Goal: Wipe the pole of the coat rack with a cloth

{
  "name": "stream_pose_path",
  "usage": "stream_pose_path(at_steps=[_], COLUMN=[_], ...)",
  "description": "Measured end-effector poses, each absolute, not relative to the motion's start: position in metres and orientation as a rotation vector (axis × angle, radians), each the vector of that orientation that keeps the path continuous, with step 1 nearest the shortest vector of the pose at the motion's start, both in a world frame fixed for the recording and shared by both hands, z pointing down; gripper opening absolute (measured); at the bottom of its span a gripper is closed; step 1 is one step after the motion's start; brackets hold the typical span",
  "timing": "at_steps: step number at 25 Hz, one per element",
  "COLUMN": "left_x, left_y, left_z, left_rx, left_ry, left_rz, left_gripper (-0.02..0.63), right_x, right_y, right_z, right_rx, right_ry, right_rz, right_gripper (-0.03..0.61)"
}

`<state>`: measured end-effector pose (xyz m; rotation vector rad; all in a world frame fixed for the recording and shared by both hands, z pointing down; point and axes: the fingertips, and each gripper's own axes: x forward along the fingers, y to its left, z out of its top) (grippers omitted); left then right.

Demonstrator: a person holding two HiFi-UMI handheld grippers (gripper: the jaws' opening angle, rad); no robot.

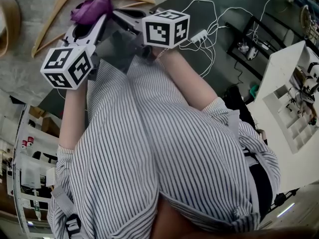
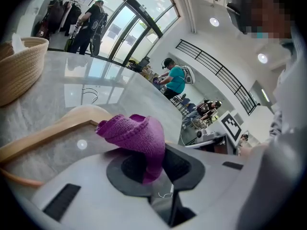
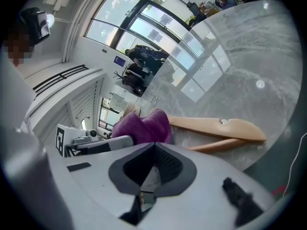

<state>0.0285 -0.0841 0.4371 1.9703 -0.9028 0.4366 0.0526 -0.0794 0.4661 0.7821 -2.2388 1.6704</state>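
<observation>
My left gripper (image 2: 153, 152) is clamped on the purple cloth (image 2: 136, 135), which is bunched toward twelve o'clock. My right gripper (image 3: 154, 145) is pressed together, empty. The only coat rack (image 2: 61, 6) I see stands far off at eleven o'clock, so the left should lead.

Place: open lab-office | glass wall (image 2: 144, 8) | power strip (image 1: 199, 36) | parts shelf (image 1: 291, 111)
</observation>
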Motion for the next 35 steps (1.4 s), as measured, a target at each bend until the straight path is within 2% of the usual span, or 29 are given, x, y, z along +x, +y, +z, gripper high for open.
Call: stream_pose_path(at_steps=[19,35], left_x=[0.089,0.107], left_y=[-0.092,-0.096], left_z=[0.438,0.436], left_rx=[1.984,1.989], left_ry=[-0.838,-0.798], left_rz=[0.417,0.41], left_gripper=[0.083,0.083], right_x=[0.105,0.125], right_y=[-0.088,-0.091], right_z=[0.471,0.469], right_rx=[0.84,0.909], right_ry=[-2.222,-2.215], right_rz=[1.689,1.684], right_gripper=[0.016,0.017])
